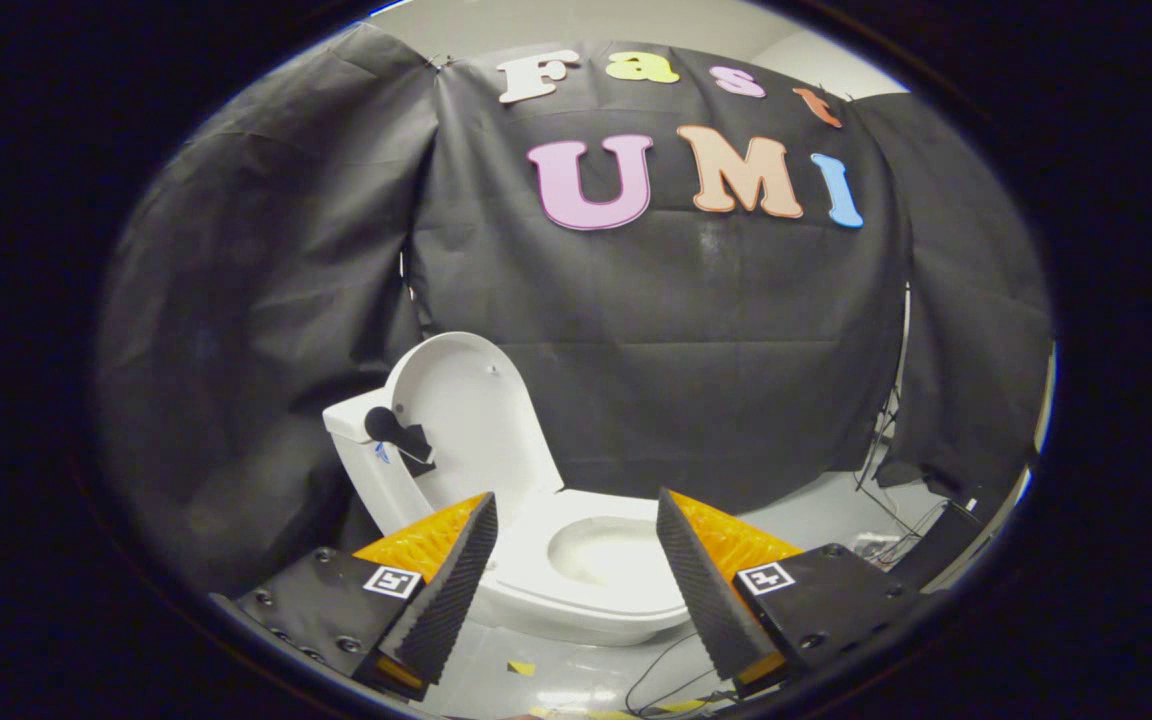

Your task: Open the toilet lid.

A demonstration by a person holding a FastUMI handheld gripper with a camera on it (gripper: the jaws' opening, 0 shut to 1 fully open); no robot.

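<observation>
A white toilet (576, 590) stands on the floor just beyond my fingers. Its lid (466, 420) is raised upright and leans back against the white tank (361, 440). A small black handle piece (398, 432) is fixed to the lid's left edge. The seat and bowl (608, 553) lie uncovered, seen between my two fingers. My gripper (576, 510) is open, fingers wide apart with nothing between them, held a little back from the toilet's front rim.
Black cloth hangs behind and to both sides of the toilet. Loose cables (886, 500) and a dark box (946, 540) lie on the pale floor to the right. Bits of yellow tape (521, 667) mark the floor under my fingers.
</observation>
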